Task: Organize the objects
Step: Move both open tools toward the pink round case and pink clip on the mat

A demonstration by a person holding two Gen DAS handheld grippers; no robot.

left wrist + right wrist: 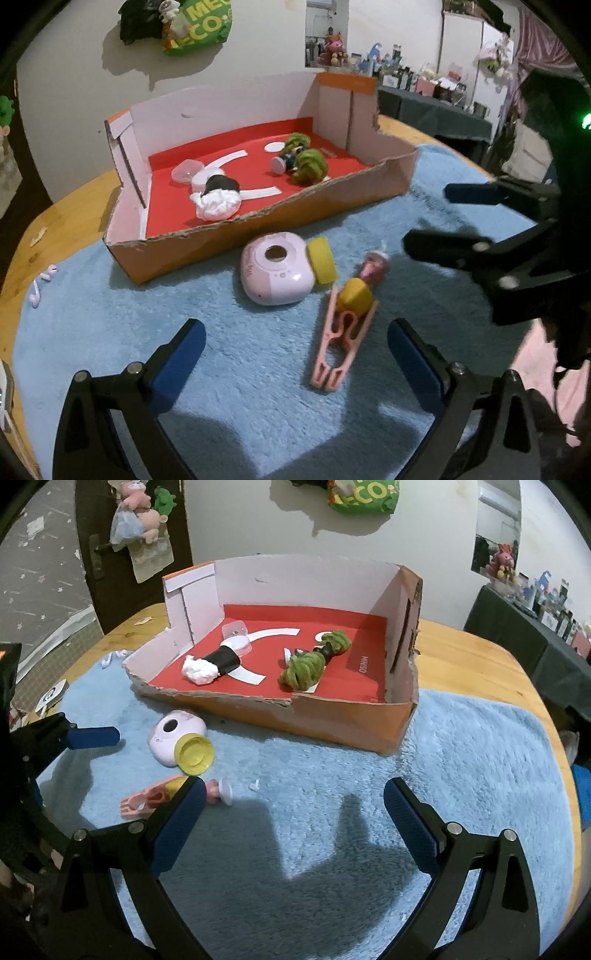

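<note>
Surface: fluffy light-blue mat (pixel 461 760) spread over a round wooden table (pixel 476 653).
Box: torn orange cardboard box with red floor (pixel 332 720) sits at the mat's far edge; a white-and-black plush toy (pixel 218 199) and a green yarn-haired doll (pixel 303 162) lie inside.
Loose items: pale pink rounded gadget (pixel 275 273) just in front of the box, yellow plastic cap (pixel 323 260) touching it, pink plastic clip (pixel 343 343) nearby.
Left gripper (pixel 295 354): jaws wide apart, empty, facing the clip.
Right gripper (pixel 291 812): jaws apart, holding nothing, over bare mat.
</note>
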